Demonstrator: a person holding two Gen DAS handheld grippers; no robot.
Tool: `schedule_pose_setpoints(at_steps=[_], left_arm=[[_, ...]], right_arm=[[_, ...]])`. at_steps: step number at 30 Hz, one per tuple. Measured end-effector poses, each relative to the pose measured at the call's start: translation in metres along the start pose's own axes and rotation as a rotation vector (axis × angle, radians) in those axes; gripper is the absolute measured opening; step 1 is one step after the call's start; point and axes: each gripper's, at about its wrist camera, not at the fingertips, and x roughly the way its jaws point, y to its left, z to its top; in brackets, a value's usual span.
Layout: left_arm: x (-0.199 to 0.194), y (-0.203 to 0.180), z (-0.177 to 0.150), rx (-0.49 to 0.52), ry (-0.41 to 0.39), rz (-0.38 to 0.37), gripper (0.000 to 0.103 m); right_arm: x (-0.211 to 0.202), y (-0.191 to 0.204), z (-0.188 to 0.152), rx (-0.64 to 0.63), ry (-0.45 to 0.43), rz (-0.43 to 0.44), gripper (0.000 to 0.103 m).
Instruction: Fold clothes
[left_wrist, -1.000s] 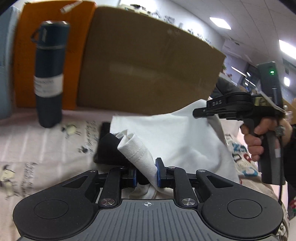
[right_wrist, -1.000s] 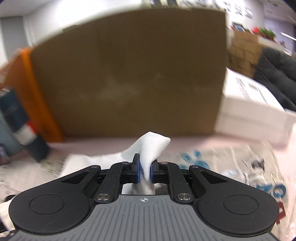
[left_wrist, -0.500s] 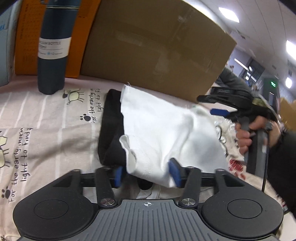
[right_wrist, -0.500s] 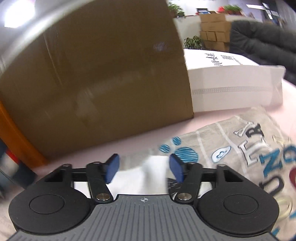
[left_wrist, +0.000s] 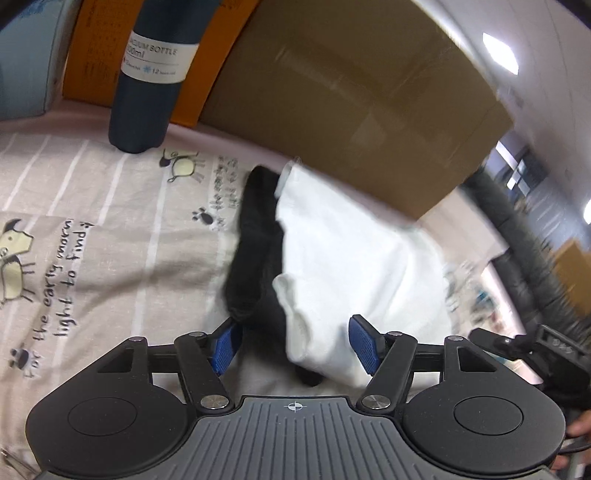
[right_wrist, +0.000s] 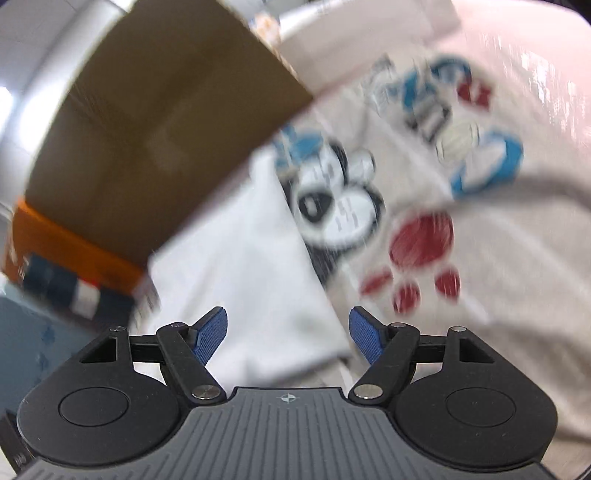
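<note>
We see the white garment (left_wrist: 354, 266) lying folded on the printed bedsheet (left_wrist: 92, 229), its long axis running from the near edge by our left gripper (left_wrist: 293, 345) away toward the far left, where its far corner stops just short of the cardboard box (left_wrist: 343, 96). It rests partly on top of a black garment (left_wrist: 255, 251), which shows along the white one's left side and follows the same line. The left gripper's blue pads stand wide apart and hold nothing: the near end of the white garment lies between them, closer to the right pad, while the near end of the black garment sits by the left pad; we cannot tell whether either pad touches cloth. Far left, a dark blue bottle (left_wrist: 147, 74) stands upright on the sheet in front of an orange box (left_wrist: 92, 55). In the right wrist view, which is blurred, the white garment (right_wrist: 243, 266) stretches from between the spread fingers of our right gripper (right_wrist: 288, 334) away toward the cardboard box (right_wrist: 159, 122), with its right edge lying against a cartoon-printed cloth (right_wrist: 424, 206). That gripper's jaws are also apart and empty. At the right edge of the left wrist view, the right gripper's (left_wrist: 535, 350) black body shows low and near.
</note>
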Motion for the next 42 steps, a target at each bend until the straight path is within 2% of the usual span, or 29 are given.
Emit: schedule_pose_setpoints(at_steps=[1,3,5,7,8,10,12,16,19,21,25,27,30,33,37,39,42], left_arm=[[0.000,-0.001,-0.001,0.025,0.001,0.022,0.065],[-0.007,-0.004,-0.003,0.072,-0.013,0.052,0.065],[-0.018,-0.006,-0.005,0.106,-0.041,0.068,0.066],[-0.032,-0.009,-0.006,0.127,-0.079,0.079,0.071],[-0.040,-0.010,-0.006,0.136,-0.099,0.085,0.073],[-0.056,-0.013,-0.009,0.151,-0.143,0.091,0.084],[-0.072,-0.018,-0.013,0.165,-0.187,0.096,0.090],[-0.104,-0.028,-0.018,0.203,-0.283,0.078,0.096],[-0.130,-0.036,-0.020,0.232,-0.367,0.064,0.099],[-0.147,-0.039,-0.020,0.246,-0.422,0.051,0.100],[-0.182,-0.042,-0.021,0.292,-0.495,0.038,0.102],[-0.200,-0.042,-0.023,0.318,-0.536,0.043,0.103],[-0.226,-0.040,-0.030,0.334,-0.593,0.070,0.103],[-0.250,-0.035,-0.040,0.333,-0.639,0.116,0.103],[-0.264,-0.032,-0.042,0.338,-0.652,0.128,0.103],[-0.267,-0.032,-0.042,0.336,-0.664,0.127,0.103],[-0.269,-0.035,-0.039,0.324,-0.689,0.112,0.103]], right_arm=[[0.004,0.001,-0.005,-0.017,0.014,-0.042,0.062],[0.005,0.011,-0.016,-0.111,-0.029,-0.091,0.055],[0.008,0.021,-0.022,-0.187,-0.038,-0.137,0.055],[0.010,0.033,-0.025,-0.244,-0.038,-0.194,0.057],[0.007,0.038,-0.025,-0.254,-0.045,-0.226,0.062],[-0.005,0.047,-0.026,-0.263,-0.077,-0.265,0.066],[-0.017,0.056,-0.027,-0.279,-0.111,-0.257,0.072],[-0.042,0.080,-0.033,-0.325,-0.158,-0.227,0.080],[-0.062,0.103,-0.040,-0.367,-0.204,-0.163,0.081],[-0.078,0.118,-0.047,-0.388,-0.245,-0.116,0.086],[-0.115,0.147,-0.064,-0.416,-0.344,-0.017,0.091],[-0.133,0.158,-0.077,-0.408,-0.421,0.039,0.103],[-0.153,0.171,-0.100,-0.368,-0.508,0.068,0.103],[-0.162,0.176,-0.124,-0.368,-0.491,0.087,0.103],[-0.164,0.181,-0.149,-0.390,-0.480,0.096,0.103],[-0.165,0.183,-0.155,-0.353,-0.519,0.105,0.103],[-0.172,0.185,-0.160,-0.364,-0.579,0.119,0.103]])
